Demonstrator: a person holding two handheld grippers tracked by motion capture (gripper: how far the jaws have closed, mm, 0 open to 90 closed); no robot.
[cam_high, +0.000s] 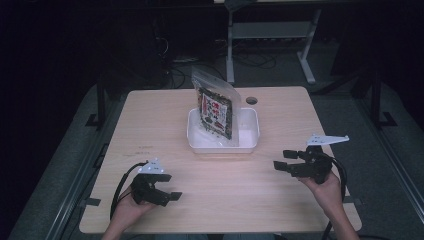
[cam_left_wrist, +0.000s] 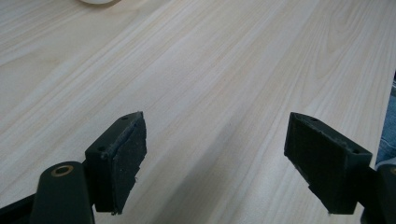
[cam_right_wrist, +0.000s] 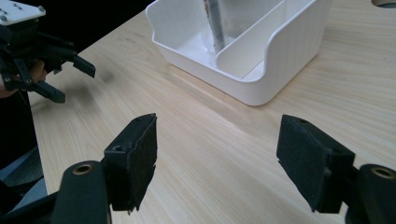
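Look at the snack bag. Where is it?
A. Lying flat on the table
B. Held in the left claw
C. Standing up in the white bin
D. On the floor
C: the snack bag stands upright inside the white bin in the middle of the table, while both claws sit open and empty near the person's edge.

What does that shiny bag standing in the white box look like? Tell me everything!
The bag is a clear, glossy plastic pouch with a dark printed pack inside, speckled with red and white marks too small to read. It stands upright, leaning slightly, its top edge poking well above the rim. Its bottom rests inside the white plastic bin, in the left compartment against the divider wall. The bin sits near the middle of the wooden table. Nothing else touches the bag.
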